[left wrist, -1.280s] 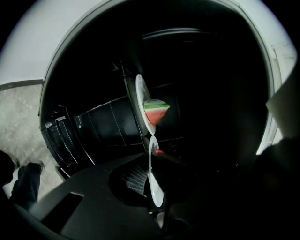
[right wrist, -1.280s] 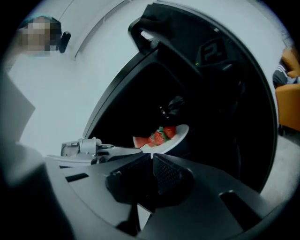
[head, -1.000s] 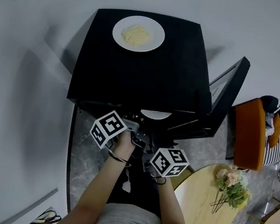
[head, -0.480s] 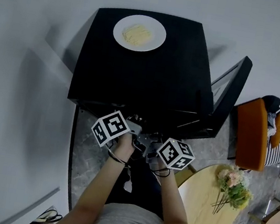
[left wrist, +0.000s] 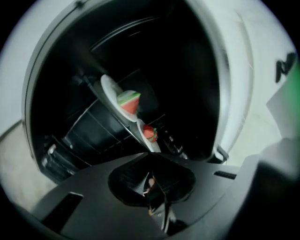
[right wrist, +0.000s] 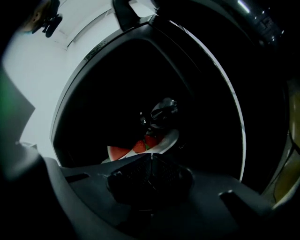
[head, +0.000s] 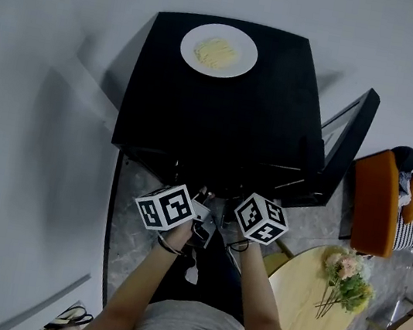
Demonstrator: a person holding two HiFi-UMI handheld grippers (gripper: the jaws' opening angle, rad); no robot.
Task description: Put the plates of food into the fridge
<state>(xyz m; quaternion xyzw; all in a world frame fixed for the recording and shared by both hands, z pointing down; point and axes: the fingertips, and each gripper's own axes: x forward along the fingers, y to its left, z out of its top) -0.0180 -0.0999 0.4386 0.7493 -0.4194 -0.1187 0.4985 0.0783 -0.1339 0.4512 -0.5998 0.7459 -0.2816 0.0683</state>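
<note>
A white plate of noodles (head: pixel 218 50) rests on top of the black fridge (head: pixel 222 116), near its back edge. A second white plate with watermelon and strawberry (left wrist: pixel 126 105) sits tilted inside the dark fridge compartment, and the right gripper view shows the same plate (right wrist: pixel 157 143). My left gripper (left wrist: pixel 151 157) is shut on that plate's near rim. My right gripper (right wrist: pixel 150 157) is shut at the opposite rim. In the head view both grippers, left (head: pixel 199 198) and right (head: pixel 235 204), reach under the fridge's front edge, which hides the fruit plate.
The fridge door (head: pixel 347 145) stands open at the right. A round wooden table (head: pixel 301 301) with flowers (head: pixel 344 277) is at the lower right, and an orange chair (head: pixel 377 201) stands beyond it. A white wall (head: pixel 52 56) is behind and to the left.
The fruit plate, seen at the fridge's front edge a second ago, has gone in under the fridge top. The right gripper has moved forward, level with the left.
</note>
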